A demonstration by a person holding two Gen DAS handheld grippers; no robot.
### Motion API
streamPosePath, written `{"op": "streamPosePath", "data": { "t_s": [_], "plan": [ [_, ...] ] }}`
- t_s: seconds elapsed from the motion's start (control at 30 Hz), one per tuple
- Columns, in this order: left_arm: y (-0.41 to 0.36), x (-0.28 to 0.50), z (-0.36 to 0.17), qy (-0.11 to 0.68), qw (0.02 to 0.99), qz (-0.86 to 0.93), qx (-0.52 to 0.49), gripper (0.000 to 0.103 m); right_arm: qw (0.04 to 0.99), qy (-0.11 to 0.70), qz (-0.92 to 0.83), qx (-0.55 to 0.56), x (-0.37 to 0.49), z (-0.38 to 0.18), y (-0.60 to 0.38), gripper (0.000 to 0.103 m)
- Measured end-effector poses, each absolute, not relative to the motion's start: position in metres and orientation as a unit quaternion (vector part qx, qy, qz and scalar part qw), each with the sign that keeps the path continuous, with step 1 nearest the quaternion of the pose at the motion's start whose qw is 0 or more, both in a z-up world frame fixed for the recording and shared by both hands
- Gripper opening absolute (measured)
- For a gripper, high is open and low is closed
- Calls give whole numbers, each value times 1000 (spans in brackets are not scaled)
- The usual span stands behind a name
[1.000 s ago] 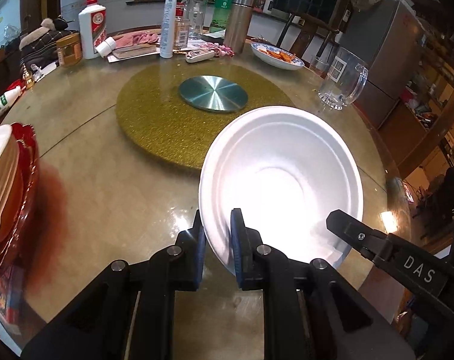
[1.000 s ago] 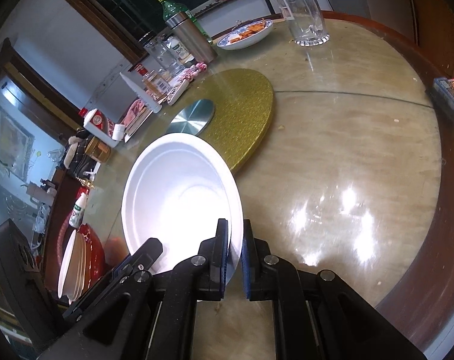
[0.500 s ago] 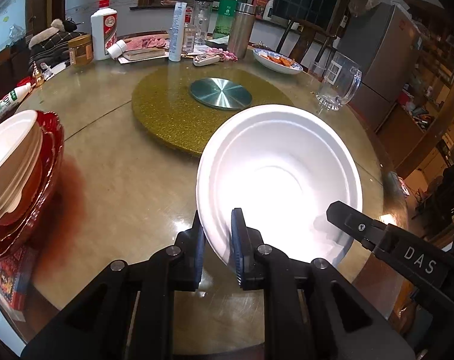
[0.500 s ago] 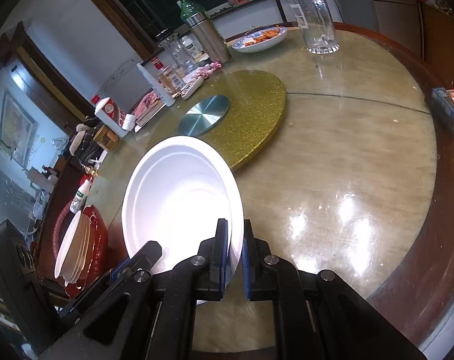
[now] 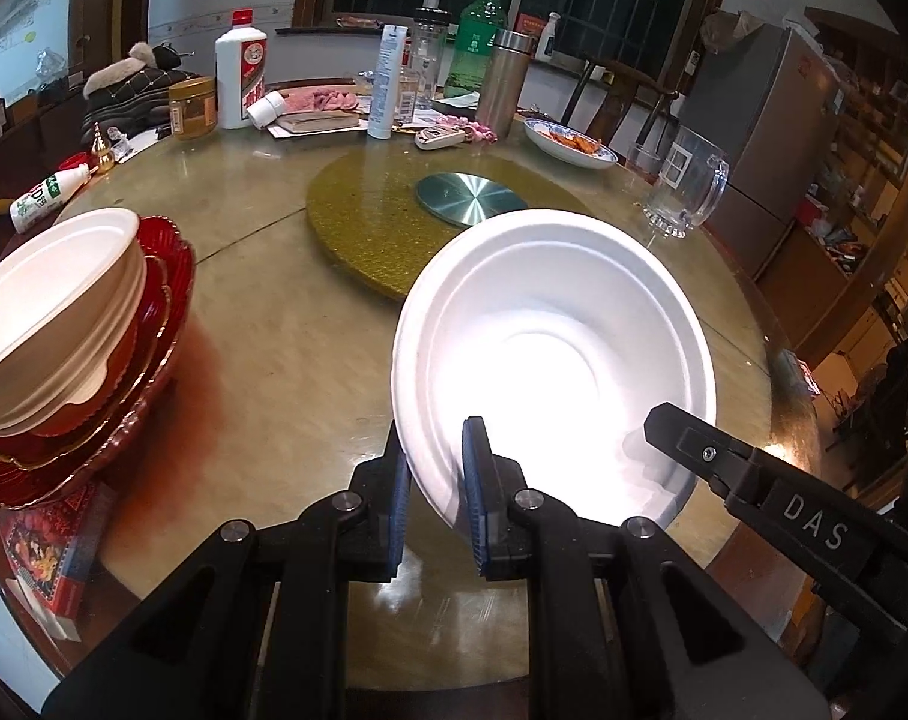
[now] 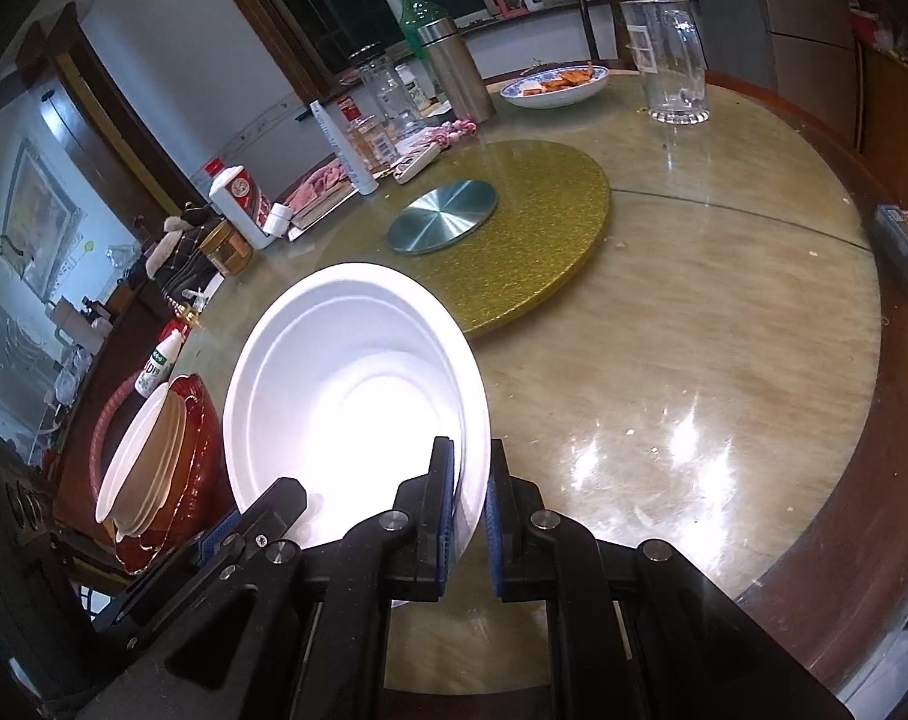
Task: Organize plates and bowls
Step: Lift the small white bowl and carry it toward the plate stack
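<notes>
Bowl [image 5: 550,324], plain glossy white and tilted, sits pinched at opposite rims by left gripper [image 5: 432,480] and right gripper [image 6: 470,504] jaws.

At the left edge of the left wrist view the stacked bowls [image 5: 51,312] and red plates [image 5: 93,432] are cut off, while glare washes out the white bowl's [image 5: 550,360] centre.

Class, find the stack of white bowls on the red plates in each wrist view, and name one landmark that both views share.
Left wrist: the stack of white bowls sits at the left edge, on red plates.
Right wrist: the stack is at lower left, seen edge-on.
Shared landmark: the silver disc on the gold turntable.
</notes>
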State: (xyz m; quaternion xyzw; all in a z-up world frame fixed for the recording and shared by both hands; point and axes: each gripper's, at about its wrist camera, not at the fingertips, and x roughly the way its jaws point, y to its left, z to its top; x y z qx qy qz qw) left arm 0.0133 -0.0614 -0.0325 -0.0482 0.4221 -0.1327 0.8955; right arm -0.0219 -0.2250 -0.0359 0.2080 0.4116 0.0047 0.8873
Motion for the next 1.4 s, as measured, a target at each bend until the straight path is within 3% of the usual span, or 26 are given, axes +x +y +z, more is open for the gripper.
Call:
{"op": "streamPosePath", "data": {
  "t_s": [1.4],
  "plan": [
    [5, 2, -7, 385, 904, -173, -60, 15, 909, 379, -29, 170, -38, -4, -152, 11]
  ]
}}
